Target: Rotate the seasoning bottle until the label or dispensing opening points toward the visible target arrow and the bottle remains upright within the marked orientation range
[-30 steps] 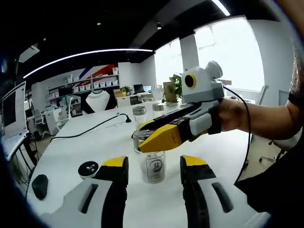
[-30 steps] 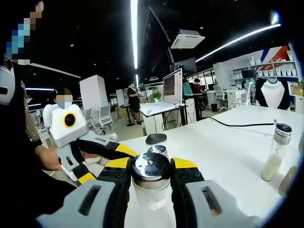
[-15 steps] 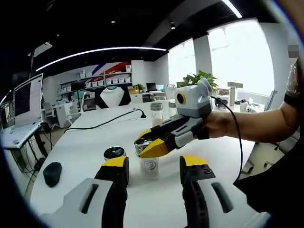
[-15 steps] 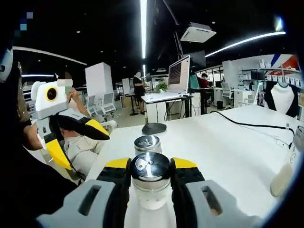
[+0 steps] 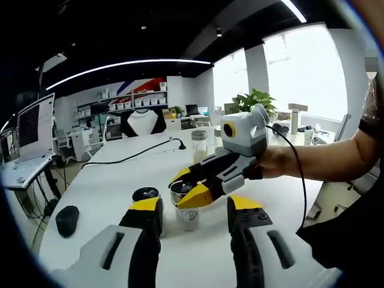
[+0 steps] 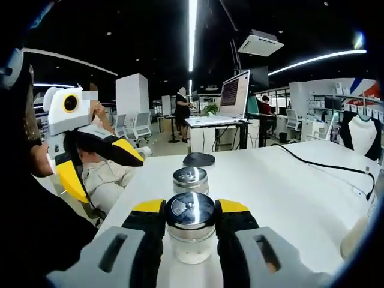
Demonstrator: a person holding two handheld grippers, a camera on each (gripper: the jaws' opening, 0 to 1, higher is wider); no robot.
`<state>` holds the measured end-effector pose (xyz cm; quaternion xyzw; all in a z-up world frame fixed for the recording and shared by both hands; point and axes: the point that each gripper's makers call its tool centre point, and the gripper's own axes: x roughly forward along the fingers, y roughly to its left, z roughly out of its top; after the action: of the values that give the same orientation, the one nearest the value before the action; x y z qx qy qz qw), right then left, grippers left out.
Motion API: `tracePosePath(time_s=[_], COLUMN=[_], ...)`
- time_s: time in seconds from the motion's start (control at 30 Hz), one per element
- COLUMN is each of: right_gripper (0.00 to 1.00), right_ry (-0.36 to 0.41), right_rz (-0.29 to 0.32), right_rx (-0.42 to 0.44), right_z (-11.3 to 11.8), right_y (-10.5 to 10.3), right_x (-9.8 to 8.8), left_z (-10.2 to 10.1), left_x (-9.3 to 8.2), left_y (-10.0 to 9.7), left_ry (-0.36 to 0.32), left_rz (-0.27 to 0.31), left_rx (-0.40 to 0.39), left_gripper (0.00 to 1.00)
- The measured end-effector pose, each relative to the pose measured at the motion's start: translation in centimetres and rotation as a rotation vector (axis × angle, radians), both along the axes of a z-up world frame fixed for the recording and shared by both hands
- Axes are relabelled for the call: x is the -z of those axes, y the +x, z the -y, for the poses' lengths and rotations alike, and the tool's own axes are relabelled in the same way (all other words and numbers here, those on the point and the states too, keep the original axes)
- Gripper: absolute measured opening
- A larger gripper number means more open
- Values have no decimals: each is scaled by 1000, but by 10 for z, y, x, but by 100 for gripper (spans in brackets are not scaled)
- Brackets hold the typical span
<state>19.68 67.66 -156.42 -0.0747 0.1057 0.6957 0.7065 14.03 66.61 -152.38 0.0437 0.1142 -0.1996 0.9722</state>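
Observation:
A glass seasoning bottle (image 6: 191,239) with a silver lid stands upright on the white table (image 6: 288,186), and my right gripper (image 6: 191,217) is shut on it just below the lid. In the left gripper view the same bottle (image 5: 188,217) sits beyond my jaws, with the right gripper (image 5: 188,186) clamped around its top and a person's hand behind it. My left gripper (image 5: 193,210) is open, short of the bottle and holding nothing. It also shows at the left of the right gripper view, where the left gripper (image 6: 111,179) hangs in the air with its jaws spread.
A second silver-lidded bottle (image 6: 191,179) stands just behind the held one. A taller bottle (image 5: 198,146) stands farther back. A black mouse (image 5: 66,220) lies near the table's left edge, and a black cable (image 5: 129,157) crosses the table. Several people are at desks behind.
My left gripper has pulled back from the bottle, which looks smaller and farther away. The right gripper stays shut on the bottle, whose label no longer faces the left gripper view.

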Motion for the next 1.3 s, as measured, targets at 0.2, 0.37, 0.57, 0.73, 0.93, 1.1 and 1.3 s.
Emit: tracePosePath(time_s=[0.2, 0.37, 0.57, 0.73, 0.93, 1.1, 1.3], right_gripper=[30, 30, 32, 29, 27, 30, 32], right_ry=[49, 86, 127, 170, 114, 101, 82], right_rz=[-5, -15, -25, -20, -27, -36, -1], right_rx=[22, 40, 127, 262, 336, 394, 502], right_z=[2, 4, 25, 57, 82, 92, 109], right_y=[4, 4, 2, 7, 6, 5, 9], right_x=[-12, -26, -41, -48, -25, -19, -17], left_z=[4, 9, 16, 29, 45, 49, 44], left_x=[-6, -11, -16, -19, -26, -27, -29], left_y=[4, 6, 8, 14, 18, 20, 28], left_ry=[5, 13, 19, 9, 1, 9, 33], left_rz=[6, 16, 27, 32, 46, 50, 61], left_rx=[3, 11, 25, 54, 79, 86, 56], left_gripper=[45, 44, 44, 44, 44, 45, 57])
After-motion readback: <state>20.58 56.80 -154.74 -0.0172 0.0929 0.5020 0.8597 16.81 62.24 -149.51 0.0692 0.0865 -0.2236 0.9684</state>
